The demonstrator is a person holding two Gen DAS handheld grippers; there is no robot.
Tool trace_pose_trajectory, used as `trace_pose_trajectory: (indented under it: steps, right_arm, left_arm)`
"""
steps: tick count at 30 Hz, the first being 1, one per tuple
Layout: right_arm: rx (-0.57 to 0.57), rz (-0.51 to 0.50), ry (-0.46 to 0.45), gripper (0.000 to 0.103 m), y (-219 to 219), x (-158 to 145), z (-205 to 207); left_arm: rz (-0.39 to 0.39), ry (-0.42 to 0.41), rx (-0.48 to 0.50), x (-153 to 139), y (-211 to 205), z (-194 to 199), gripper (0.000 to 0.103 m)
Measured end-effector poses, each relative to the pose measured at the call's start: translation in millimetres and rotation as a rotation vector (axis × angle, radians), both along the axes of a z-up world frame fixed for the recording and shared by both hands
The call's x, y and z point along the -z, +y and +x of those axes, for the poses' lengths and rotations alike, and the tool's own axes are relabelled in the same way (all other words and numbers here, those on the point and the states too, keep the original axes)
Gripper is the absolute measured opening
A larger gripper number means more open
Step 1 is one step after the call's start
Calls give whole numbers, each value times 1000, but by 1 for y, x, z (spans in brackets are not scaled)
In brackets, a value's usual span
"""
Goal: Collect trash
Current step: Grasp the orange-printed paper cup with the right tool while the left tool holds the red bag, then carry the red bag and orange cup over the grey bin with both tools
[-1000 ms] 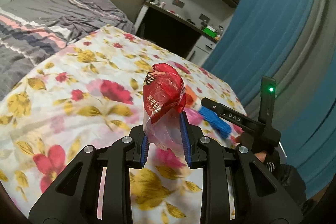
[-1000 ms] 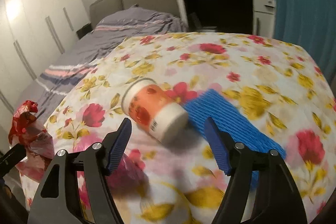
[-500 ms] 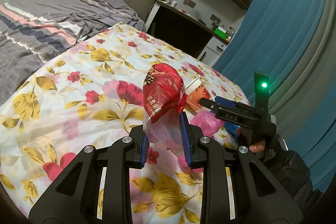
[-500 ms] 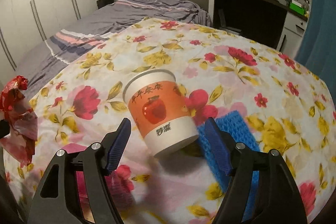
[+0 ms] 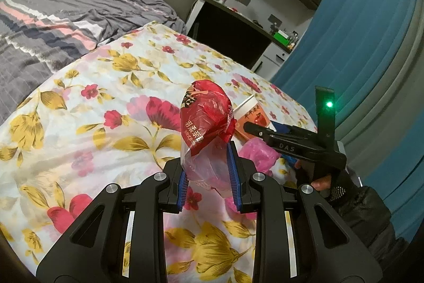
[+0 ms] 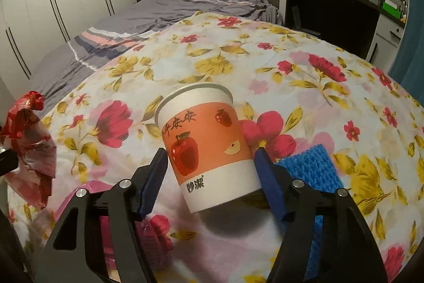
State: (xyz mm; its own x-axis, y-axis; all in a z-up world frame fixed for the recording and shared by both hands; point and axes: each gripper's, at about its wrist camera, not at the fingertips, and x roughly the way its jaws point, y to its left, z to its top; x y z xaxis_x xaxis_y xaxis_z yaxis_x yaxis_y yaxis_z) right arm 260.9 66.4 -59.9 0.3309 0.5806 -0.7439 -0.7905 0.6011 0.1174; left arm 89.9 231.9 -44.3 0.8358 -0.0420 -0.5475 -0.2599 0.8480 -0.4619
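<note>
The paper cup (image 6: pixel 209 145), white with an orange apple band, lies tilted on the flowered sheet (image 6: pixel 304 65), between the spread fingers of the right gripper (image 6: pixel 212 179); whether the pads touch it, I cannot tell. The left gripper (image 5: pixel 209 177) is closed on a red plastic bag (image 5: pixel 205 121) and holds it above the sheet. A blue netted pad (image 6: pixel 310 171) lies just beside the cup.

Right tool (image 6: pixel 210 174) hides part of the blue netting (image 6: pixel 310 171).
</note>
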Motion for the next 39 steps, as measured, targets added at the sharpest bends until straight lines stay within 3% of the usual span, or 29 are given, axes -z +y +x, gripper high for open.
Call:
trace_pose_trajectory:
  steps: [12, 21, 32, 39]
  right_arm:
    - [164, 114, -54, 61, -51, -29, -5]
    - [258, 204, -96, 61, -105, -57, -32]
    - [343, 218, -157, 61, -174, -72, -72]
    - [451, 215, -208, 61, -235, -84, -82]
  left_arm:
    - [16, -12, 23, -6, -12, 3, 25]
    - [58, -54, 89, -28, -46, 4, 25]
    - [94, -96, 237, -53, -110, 19, 25]
    - [124, -110, 369, -66, -172, 41, 25]
